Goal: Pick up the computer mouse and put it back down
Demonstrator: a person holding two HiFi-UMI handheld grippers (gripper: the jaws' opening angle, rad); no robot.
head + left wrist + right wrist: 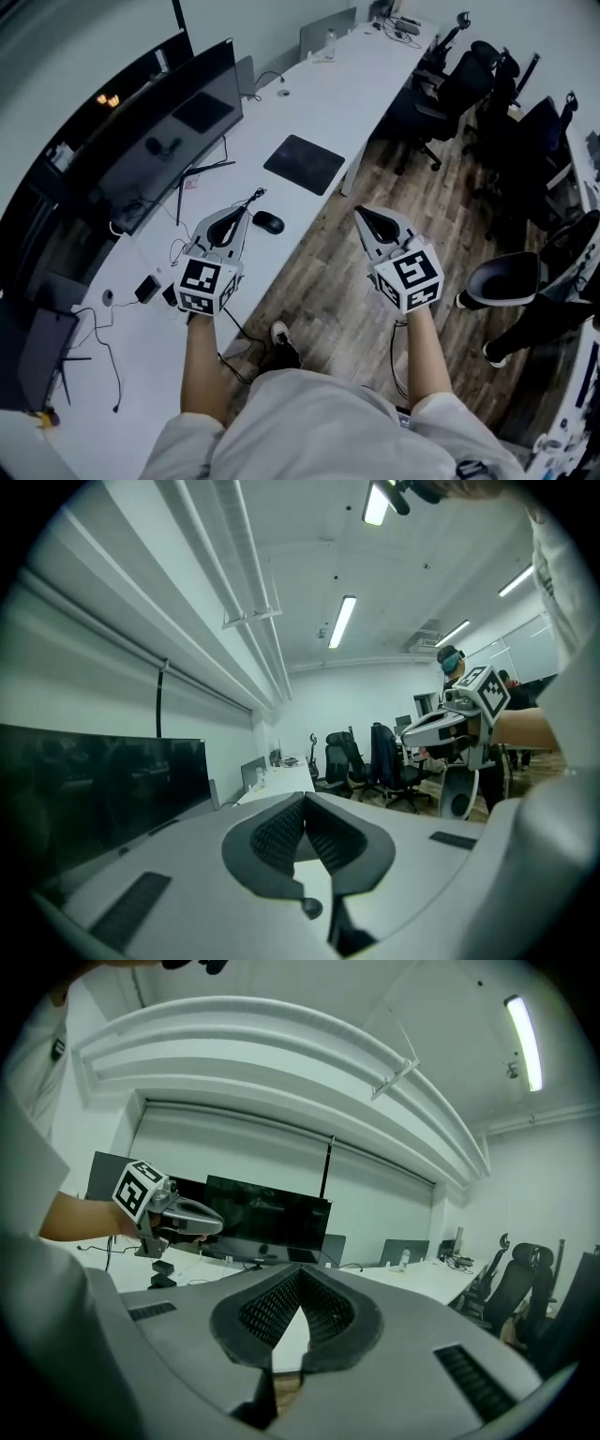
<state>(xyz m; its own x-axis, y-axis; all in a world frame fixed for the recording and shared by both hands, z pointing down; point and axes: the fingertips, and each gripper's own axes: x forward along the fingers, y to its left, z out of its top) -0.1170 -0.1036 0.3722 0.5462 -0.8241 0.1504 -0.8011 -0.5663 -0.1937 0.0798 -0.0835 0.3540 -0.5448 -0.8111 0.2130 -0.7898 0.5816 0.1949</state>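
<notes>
Black computer mouse (269, 222) is lying on the white worktop (328, 103), just ahead of the left gripper (250, 200), whose jaws are pressing together on nothing. Well aside, the right gripper (362, 215) is hovering over the wooden floor (328, 300), jaws likewise meeting empty, probably leaving the pickup to the nearer one.

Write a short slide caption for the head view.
Left tool and right tool, both shut, close to the mouse on a desk.
</notes>
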